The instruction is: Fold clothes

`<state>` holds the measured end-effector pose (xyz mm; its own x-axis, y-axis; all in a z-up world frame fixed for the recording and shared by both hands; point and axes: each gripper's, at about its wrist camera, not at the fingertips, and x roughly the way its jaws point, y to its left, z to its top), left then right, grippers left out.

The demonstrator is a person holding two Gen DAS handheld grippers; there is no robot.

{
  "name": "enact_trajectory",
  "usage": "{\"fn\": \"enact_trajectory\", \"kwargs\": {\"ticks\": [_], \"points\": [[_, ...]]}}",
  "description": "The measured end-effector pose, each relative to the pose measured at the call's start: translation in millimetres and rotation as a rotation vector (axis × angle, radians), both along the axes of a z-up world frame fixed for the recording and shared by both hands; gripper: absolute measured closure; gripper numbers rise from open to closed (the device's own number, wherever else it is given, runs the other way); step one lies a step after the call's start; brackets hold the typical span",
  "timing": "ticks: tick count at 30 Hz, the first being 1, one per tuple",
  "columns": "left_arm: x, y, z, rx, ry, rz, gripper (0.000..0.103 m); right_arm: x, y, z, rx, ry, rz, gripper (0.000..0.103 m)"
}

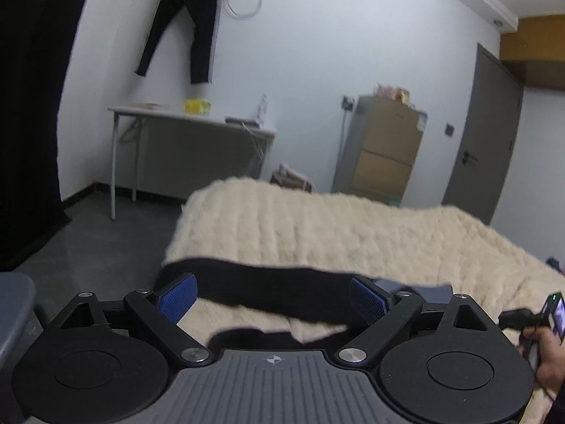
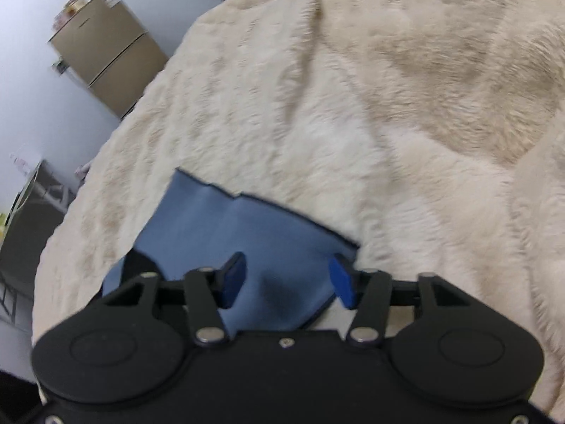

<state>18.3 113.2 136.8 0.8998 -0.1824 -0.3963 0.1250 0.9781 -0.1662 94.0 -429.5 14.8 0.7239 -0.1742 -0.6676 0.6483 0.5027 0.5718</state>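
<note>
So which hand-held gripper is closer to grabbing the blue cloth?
Probably the right hand-held gripper: it hangs open just over the blue cloth. The left hand-held gripper, also open, faces the black garment instead.

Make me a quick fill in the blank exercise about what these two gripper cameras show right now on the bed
1. Both the left gripper and the right gripper have their jaws ____.
2. The garment under the right gripper is ____ in colour.
3. The clothes lie on a fluffy ____ blanket.
4. A pair of black trousers hangs on the ____.

Missing words: open; blue; cream; wall
</note>
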Motion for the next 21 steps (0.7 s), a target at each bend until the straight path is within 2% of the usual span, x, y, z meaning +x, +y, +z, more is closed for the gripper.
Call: {"fn": "enact_trajectory", "kwargs": {"ticks": [4, 6, 8, 12, 13, 14, 15, 16, 18, 21], "points": [[-1, -16, -11, 0.018, 0.027, -0.030, 0.012, -12, -17, -7, 0.044, -0.014, -0.030, 0.047], [-4, -26, -17, 0.025, 0.046, -0.056, 0.012, -23, -22, -12, 0.105, -0.033, -0.044, 0.051], [-10, -35, -19, 0.053, 0.045, -0.078, 0.012, -35, -24, -19, 0.178, -0.065, -0.050, 0.050], [-14, -45, -20, 0.059, 0.052, -0.096, 0.012, -24, -31, -35, 0.190, -0.136, 0.021, 0.050], [-14, -47, -20, 0.057, 0.051, -0.098, 0.012, -17, -35, -37, 0.179, -0.127, 0.028, 0.056], [-16, -48, -20, 0.062, 0.045, -0.101, 0.012, -8, -42, -39, 0.158, -0.106, 0.033, 0.076], [-19, -50, -20, 0.069, 0.037, -0.106, 0.012, -5, -46, -37, 0.145, -0.099, 0.029, 0.088], [-21, -51, -20, 0.078, 0.029, -0.106, 0.012, -4, -49, -32, 0.137, -0.116, 0.038, 0.094], [-24, -51, -23, 0.072, 0.031, -0.100, 0.012, -3, -51, -15, 0.088, -0.175, 0.096, 0.095], [-25, -51, -28, 0.034, 0.043, -0.104, 0.012, -3, -45, -3, 0.041, -0.177, 0.167, 0.090]]}}
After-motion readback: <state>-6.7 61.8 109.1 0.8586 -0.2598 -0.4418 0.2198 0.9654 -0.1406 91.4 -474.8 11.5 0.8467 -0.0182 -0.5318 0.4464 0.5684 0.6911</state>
